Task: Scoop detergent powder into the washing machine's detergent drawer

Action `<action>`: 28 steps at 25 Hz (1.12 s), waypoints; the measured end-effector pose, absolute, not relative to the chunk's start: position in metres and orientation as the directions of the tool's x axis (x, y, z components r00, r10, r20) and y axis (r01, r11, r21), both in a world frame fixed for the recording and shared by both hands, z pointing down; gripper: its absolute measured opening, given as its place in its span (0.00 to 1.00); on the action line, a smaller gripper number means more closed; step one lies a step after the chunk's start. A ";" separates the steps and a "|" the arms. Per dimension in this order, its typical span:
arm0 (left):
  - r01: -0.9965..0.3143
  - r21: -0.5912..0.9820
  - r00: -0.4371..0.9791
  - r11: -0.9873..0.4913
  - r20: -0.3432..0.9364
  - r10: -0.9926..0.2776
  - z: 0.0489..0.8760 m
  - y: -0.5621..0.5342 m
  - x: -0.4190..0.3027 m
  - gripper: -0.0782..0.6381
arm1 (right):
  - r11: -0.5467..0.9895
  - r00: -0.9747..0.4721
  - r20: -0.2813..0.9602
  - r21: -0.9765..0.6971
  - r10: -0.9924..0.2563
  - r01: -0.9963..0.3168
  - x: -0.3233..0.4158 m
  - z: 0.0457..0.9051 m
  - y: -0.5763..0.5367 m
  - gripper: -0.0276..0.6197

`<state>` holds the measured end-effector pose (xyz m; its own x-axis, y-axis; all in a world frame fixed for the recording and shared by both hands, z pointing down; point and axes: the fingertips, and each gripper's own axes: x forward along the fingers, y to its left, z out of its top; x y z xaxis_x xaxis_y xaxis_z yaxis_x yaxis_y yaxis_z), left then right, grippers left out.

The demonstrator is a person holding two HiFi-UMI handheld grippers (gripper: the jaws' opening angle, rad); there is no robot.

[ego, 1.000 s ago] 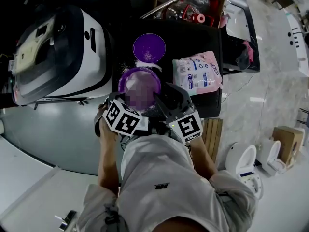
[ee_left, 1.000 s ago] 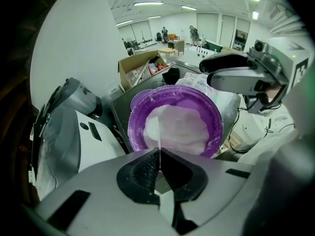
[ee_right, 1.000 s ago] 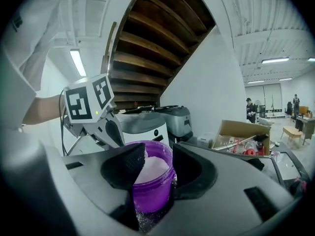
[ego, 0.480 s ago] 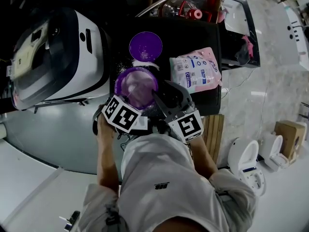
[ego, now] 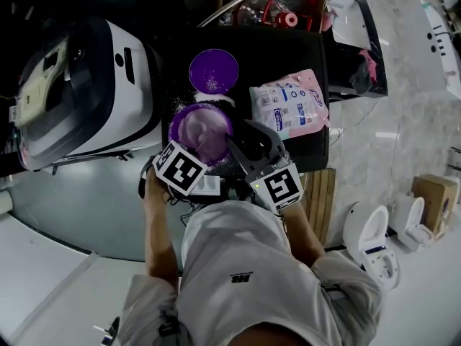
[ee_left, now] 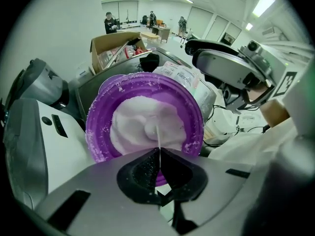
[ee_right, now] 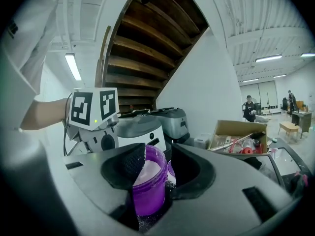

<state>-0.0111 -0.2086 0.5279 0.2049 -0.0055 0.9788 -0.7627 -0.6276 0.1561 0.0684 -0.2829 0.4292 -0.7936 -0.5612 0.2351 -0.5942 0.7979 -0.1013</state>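
An open purple tub (ego: pixel 200 130) of white detergent powder stands on the dark table (ego: pixel 317 143), and its rim (ee_left: pixel 96 127) fills the left gripper view. My left gripper (ee_left: pixel 160 152) is shut on a thin white scoop handle (ee_left: pixel 158 136), seen edge-on, which reaches down into the powder (ee_left: pixel 142 124). My right gripper (ee_right: pixel 152 167) is shut on the tub's wall (ee_right: pixel 147 186) from the near right side. In the head view both marker cubes sit at the tub's near edge, the left gripper (ego: pixel 189 157) beside the right gripper (ego: pixel 241 148). The white washing machine (ego: pixel 79 85) stands to the left.
The tub's purple lid (ego: pixel 213 71) lies just beyond it, with spilled powder between them. A pink and white detergent bag (ego: pixel 289 111) lies to the right. A cardboard box of clutter (ee_left: pixel 115 45) stands at the table's far end. A white toilet (ego: pixel 367 240) stands on the floor at right.
Hardly anything differs: the head view has drifted a little, and both grippers stay at the tub with the same holds.
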 end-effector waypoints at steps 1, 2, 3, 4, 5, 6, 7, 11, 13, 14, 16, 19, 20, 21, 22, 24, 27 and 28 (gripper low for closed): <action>-0.757 0.167 0.214 -0.632 0.977 0.002 0.529 -0.208 -0.008 0.13 | 0.793 -0.789 0.248 -0.112 -0.562 -0.599 0.069 0.430 -0.283 0.30; -0.752 0.177 0.221 -0.635 0.975 0.009 0.529 -0.208 -0.006 0.13 | 0.787 -0.785 0.260 -0.123 -0.562 -0.604 0.070 0.431 -0.284 0.30; -0.748 0.183 0.226 -0.638 0.974 0.015 0.529 -0.208 -0.005 0.13 | 0.786 -0.784 0.261 -0.124 -0.564 -0.606 0.071 0.431 -0.285 0.30; -0.745 0.190 0.231 -0.639 0.973 0.019 0.529 -0.208 -0.004 0.13 | 0.787 -0.784 0.251 -0.116 -0.567 -0.606 0.071 0.431 -0.287 0.30; -0.742 0.199 0.241 -0.640 0.970 0.023 0.528 -0.208 -0.003 0.13 | 0.786 -0.784 0.246 -0.114 -0.570 -0.607 0.072 0.432 -0.288 0.30; -0.739 0.212 0.256 -0.640 0.966 0.025 0.527 -0.207 -0.001 0.13 | 0.782 -0.781 0.254 -0.123 -0.571 -0.612 0.073 0.432 -0.288 0.30; -0.734 0.229 0.276 -0.639 0.961 0.026 0.526 -0.207 0.001 0.13 | 0.775 -0.776 0.271 -0.136 -0.570 -0.617 0.074 0.433 -0.288 0.30; -0.715 0.300 0.371 -0.632 0.928 0.021 0.519 -0.206 0.013 0.13 | 0.775 -0.774 0.273 -0.130 -0.571 -0.618 0.074 0.434 -0.287 0.30; -0.709 0.323 0.406 -0.627 0.914 0.011 0.517 -0.206 0.018 0.13 | 0.772 -0.770 0.287 -0.134 -0.570 -0.622 0.075 0.435 -0.285 0.30; -0.708 0.333 0.422 -0.622 0.906 0.004 0.515 -0.206 0.020 0.13 | 0.769 -0.767 0.294 -0.136 -0.571 -0.624 0.076 0.436 -0.284 0.30; -0.711 0.350 0.452 -0.610 0.892 -0.016 0.513 -0.207 0.023 0.13 | 0.769 -0.764 0.295 -0.130 -0.573 -0.626 0.079 0.438 -0.283 0.30; -0.723 0.367 0.484 -0.585 0.874 -0.051 0.509 -0.207 0.025 0.13 | 0.762 -0.757 0.318 -0.137 -0.572 -0.633 0.082 0.439 -0.278 0.30; -0.728 0.372 0.494 -0.575 0.867 -0.065 0.508 -0.207 0.024 0.13 | 0.762 -0.755 0.321 -0.136 -0.571 -0.634 0.082 0.439 -0.276 0.30; -0.734 0.378 0.505 -0.564 0.859 -0.081 0.507 -0.207 0.024 0.13 | 0.762 -0.755 0.323 -0.134 -0.571 -0.633 0.081 0.439 -0.275 0.30; -0.739 0.385 0.516 -0.553 0.851 -0.097 0.505 -0.207 0.024 0.13 | 0.763 -0.755 0.324 -0.132 -0.570 -0.632 0.081 0.440 -0.273 0.30; -0.749 0.399 0.538 -0.530 0.832 -0.133 0.503 -0.207 0.023 0.13 | 0.766 -0.755 0.328 -0.125 -0.568 -0.631 0.079 0.440 -0.269 0.30; -0.763 0.413 0.561 -0.497 0.806 -0.190 0.499 -0.208 0.021 0.13 | 0.769 -0.754 0.334 -0.115 -0.566 -0.629 0.076 0.440 -0.263 0.30; -0.768 0.413 0.564 -0.490 0.799 -0.209 0.498 -0.208 0.020 0.13 | 0.770 -0.753 0.336 -0.112 -0.566 -0.629 0.074 0.440 -0.261 0.30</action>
<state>0.0197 -0.2076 0.4982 0.5639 -0.2091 0.7990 -0.7675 -0.4899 0.4135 0.0744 -0.2606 0.4396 -0.7529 -0.5660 0.3358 -0.6285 0.7697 -0.1117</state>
